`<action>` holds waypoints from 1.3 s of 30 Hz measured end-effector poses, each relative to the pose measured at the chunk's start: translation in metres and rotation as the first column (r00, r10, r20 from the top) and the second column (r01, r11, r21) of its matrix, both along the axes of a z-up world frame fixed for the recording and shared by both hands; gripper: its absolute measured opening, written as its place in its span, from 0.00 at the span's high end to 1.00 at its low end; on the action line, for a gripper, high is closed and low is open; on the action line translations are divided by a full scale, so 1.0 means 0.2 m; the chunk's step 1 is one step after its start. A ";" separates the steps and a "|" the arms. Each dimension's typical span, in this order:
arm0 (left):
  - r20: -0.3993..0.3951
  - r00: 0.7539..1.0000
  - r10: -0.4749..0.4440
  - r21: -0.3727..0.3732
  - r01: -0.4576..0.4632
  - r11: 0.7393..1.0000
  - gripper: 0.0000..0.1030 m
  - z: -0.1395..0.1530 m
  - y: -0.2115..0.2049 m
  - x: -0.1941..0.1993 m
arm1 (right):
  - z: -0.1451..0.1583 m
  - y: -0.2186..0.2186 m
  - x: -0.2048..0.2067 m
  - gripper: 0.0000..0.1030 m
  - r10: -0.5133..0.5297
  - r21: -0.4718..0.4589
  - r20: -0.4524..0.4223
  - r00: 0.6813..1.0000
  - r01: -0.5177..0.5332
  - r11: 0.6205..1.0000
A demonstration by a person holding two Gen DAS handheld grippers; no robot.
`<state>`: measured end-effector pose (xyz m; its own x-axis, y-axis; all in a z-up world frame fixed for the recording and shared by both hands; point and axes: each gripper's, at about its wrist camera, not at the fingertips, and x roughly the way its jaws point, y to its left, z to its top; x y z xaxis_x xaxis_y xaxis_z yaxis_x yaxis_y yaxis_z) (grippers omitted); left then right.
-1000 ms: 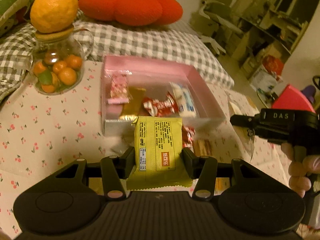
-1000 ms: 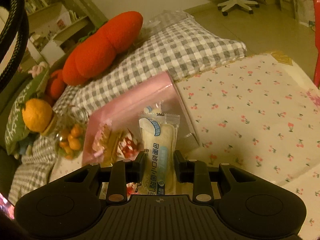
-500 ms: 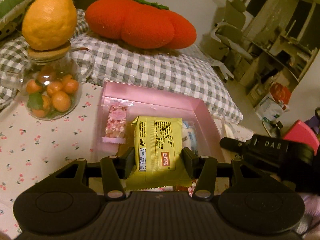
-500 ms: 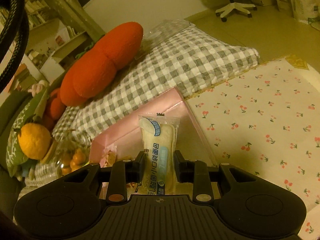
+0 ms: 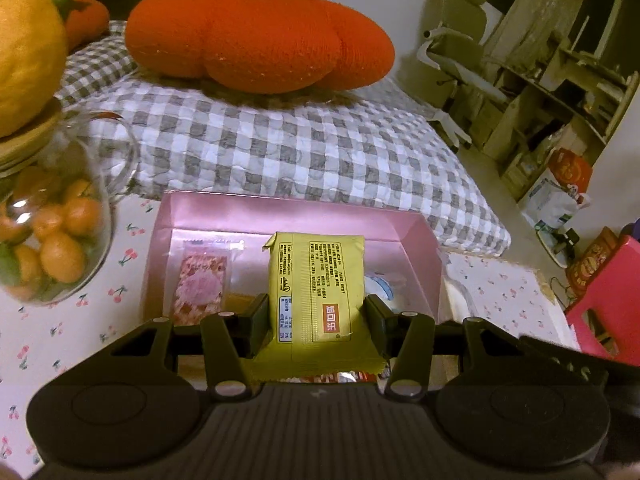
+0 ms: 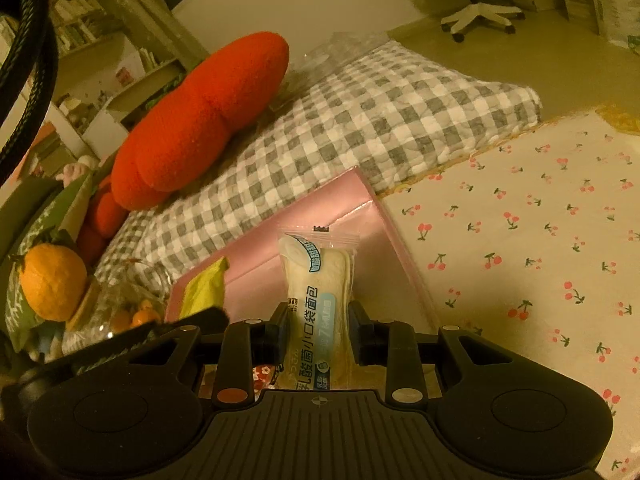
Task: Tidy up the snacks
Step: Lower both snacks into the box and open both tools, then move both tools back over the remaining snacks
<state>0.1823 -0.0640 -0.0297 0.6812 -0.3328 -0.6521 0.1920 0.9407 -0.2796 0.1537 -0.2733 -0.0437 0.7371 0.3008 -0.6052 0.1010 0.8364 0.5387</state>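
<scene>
While the bench (image 6: 540, 240) with its cherry-print cloth carries the pink box (image 5: 416, 248), both grippers hover over it. Left gripper (image 5: 316, 320) is clamped on a yellow snack packet (image 5: 316, 280), held above the box interior beside a pink wrapped snack (image 5: 202, 286) lying inside. Right gripper (image 6: 318, 326) is clamped on a white bread packet (image 6: 318, 276) over the box's right part. Glass jar (image 5: 52, 220) of small oranges stands left of the box.

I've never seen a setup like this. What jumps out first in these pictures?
A big orange pumpkin cushion lies on a checked quilt behind an open pink box. Each handheld gripper clamps a snack above that box: the left gripper a yellow packet, the right gripper a white bread pouch.
</scene>
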 end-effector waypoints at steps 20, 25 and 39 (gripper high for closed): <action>0.022 1.000 0.005 0.024 -0.006 1.000 0.41 -0.02 -0.04 0.07 | 0.03 -0.05 -0.01 0.52 -0.018 0.037 0.028 0.999 0.017 0.999; 0.018 1.000 0.003 0.042 -0.003 0.999 0.36 0.01 -0.02 0.03 | 0.05 -0.04 -0.03 0.46 -0.007 0.032 0.026 1.000 0.006 0.999; -0.003 1.000 0.014 0.124 -0.013 0.992 0.23 0.10 0.09 -0.19 | 0.15 -0.02 -0.19 0.26 0.045 -0.034 0.022 0.999 -0.045 0.998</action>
<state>0.1434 -0.0470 -0.0088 0.6827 -0.2396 -0.6903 0.1780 0.9708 -0.1609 0.1165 -0.2771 -0.0143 0.7371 0.3135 -0.5987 0.0508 0.8577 0.5117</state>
